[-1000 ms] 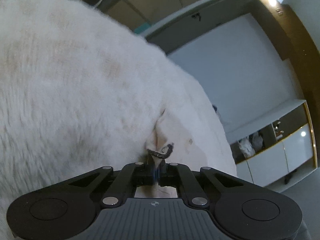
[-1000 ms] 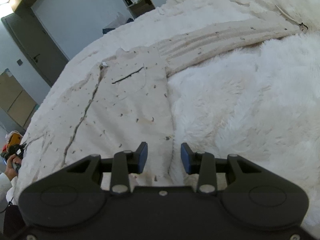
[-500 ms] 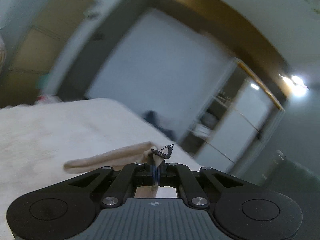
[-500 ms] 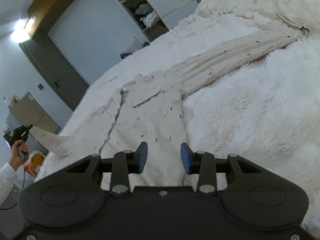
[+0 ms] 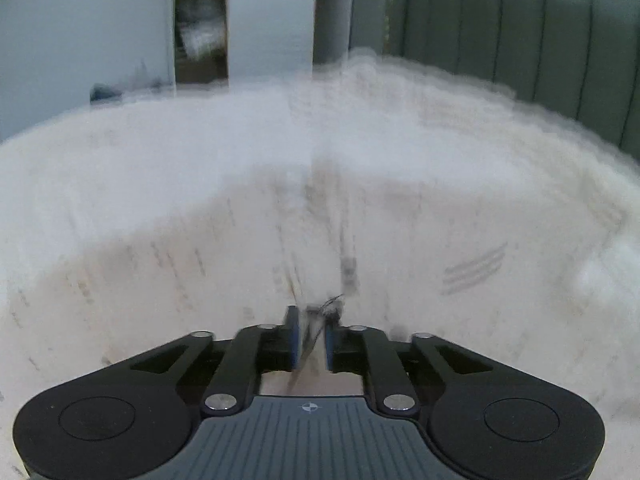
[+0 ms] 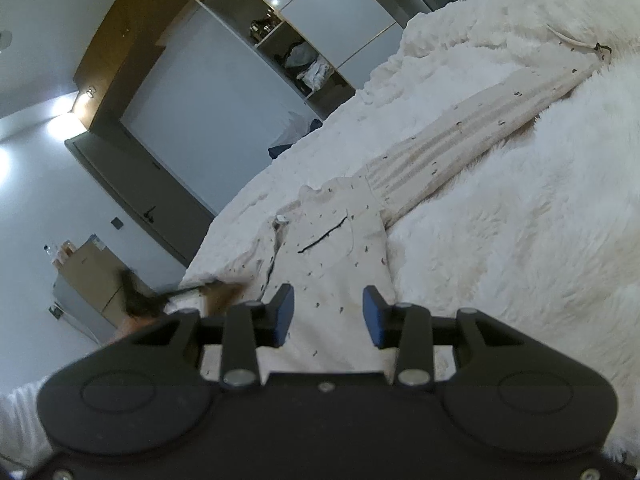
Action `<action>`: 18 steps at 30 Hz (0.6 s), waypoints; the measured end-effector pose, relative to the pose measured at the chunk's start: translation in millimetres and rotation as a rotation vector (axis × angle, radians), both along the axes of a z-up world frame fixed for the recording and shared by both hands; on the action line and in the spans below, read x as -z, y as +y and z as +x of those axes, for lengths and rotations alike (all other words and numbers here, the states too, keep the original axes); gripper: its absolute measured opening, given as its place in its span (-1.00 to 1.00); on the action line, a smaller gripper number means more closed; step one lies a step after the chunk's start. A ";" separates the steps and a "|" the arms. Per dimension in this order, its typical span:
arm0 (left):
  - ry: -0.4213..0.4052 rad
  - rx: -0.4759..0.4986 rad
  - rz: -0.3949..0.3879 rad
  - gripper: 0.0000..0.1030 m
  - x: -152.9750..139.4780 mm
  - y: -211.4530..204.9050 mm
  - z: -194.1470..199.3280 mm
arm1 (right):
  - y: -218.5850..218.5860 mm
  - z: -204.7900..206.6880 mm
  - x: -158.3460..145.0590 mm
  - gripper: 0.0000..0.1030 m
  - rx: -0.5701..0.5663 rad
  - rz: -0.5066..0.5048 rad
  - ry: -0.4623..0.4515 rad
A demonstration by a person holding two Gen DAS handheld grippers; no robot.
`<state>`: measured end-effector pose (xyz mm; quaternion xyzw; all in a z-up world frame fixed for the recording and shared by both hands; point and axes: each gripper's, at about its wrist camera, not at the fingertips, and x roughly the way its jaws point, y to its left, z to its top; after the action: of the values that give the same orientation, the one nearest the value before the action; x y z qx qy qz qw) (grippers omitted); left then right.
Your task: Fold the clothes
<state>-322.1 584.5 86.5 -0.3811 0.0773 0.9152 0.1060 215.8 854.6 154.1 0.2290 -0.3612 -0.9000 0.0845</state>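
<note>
A cream speckled jacket (image 6: 340,264) lies spread on a fluffy white bed cover (image 6: 520,240). One sleeve (image 6: 472,128) stretches to the far right, ending at a dark-trimmed cuff (image 6: 600,48). My right gripper (image 6: 327,314) is open and empty above the jacket's front panel. In the blurred left wrist view my left gripper (image 5: 311,336) hovers over the jacket body (image 5: 240,264), its jaws slightly parted with the other sleeve's dark-trimmed cuff (image 5: 320,316) between them. The left gripper shows as a dark blur at the left of the right wrist view (image 6: 140,300).
A wardrobe with open shelves (image 6: 304,64) and a dark door (image 6: 152,208) stand beyond the bed. A grey panelled headboard (image 5: 500,40) rises at the bed's far side. A cardboard box (image 6: 88,272) stands by the wall.
My left gripper has swung the sleeve cuff from the bed's edge over onto the jacket body, and its jaws have parted slightly. My right gripper has tilted upward, staying open.
</note>
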 end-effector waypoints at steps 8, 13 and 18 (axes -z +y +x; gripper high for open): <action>0.123 0.029 0.011 0.20 -32.3 -47.2 83.8 | -21.7 -35.8 -18.2 -0.18 -0.018 0.068 -0.091; 0.176 -0.101 -0.026 0.36 -45.4 -93.8 139.3 | -91.0 -139.3 -52.0 -0.11 -0.101 0.184 -0.150; 0.134 -0.267 -0.025 0.37 -30.4 -149.0 153.5 | -180.7 -257.8 -57.4 -0.09 -0.196 0.291 -0.241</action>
<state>-168.6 435.5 116.8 -0.3272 0.0444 0.9435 -0.0267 -42.0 674.0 211.5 0.3789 -0.2111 -0.8962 0.0937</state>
